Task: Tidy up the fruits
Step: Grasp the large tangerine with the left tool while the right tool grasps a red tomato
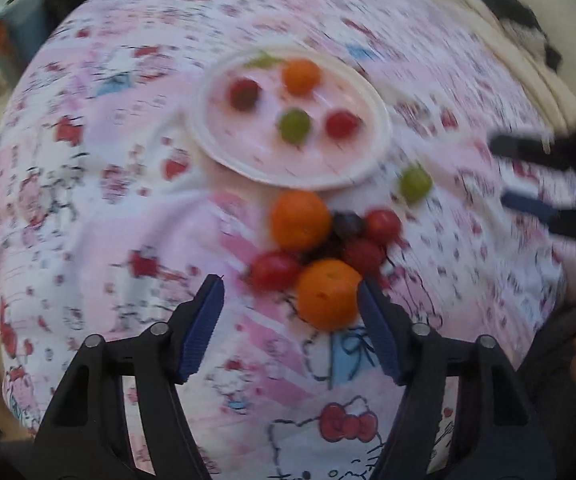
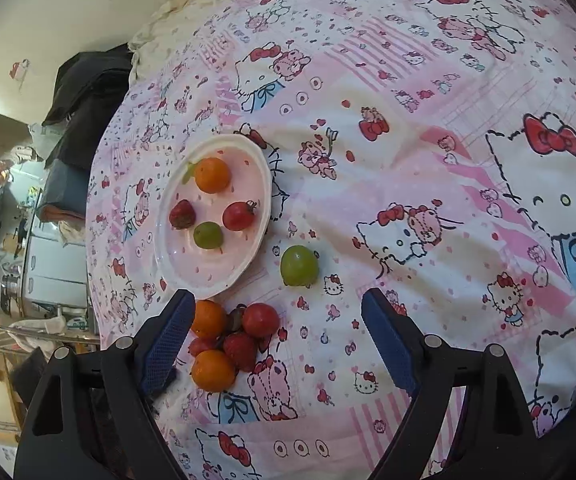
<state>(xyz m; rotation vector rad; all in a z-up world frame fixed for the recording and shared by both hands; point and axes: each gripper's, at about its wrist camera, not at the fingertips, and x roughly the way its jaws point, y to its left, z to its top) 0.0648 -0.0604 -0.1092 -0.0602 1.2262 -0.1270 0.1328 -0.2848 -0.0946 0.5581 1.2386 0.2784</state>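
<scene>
Left tongs [image 1: 290,300]: open, nothing gripped; lower centre of the left view, over the near orange [image 1: 328,294], whose edge sits just beside one blue pad; contact cannot be told through the blur.
Right tongs [image 2: 278,320]: open wide and empty, lower centre of the right view, hovering above the pile [image 2: 228,340].
Pile: two oranges, red fruits and a dark one, touching each other on the bed [image 2: 428,200], just below the plate [image 2: 256,160].
Step in hand: likely picking the near orange; centre it between the pads, close gently, lift straight so neighbours do not roll.
Loose grape [image 2: 299,267]: alone, right of the plate.
Plate: mid-frame, already holding an orange, two red fruits and a green one.
</scene>
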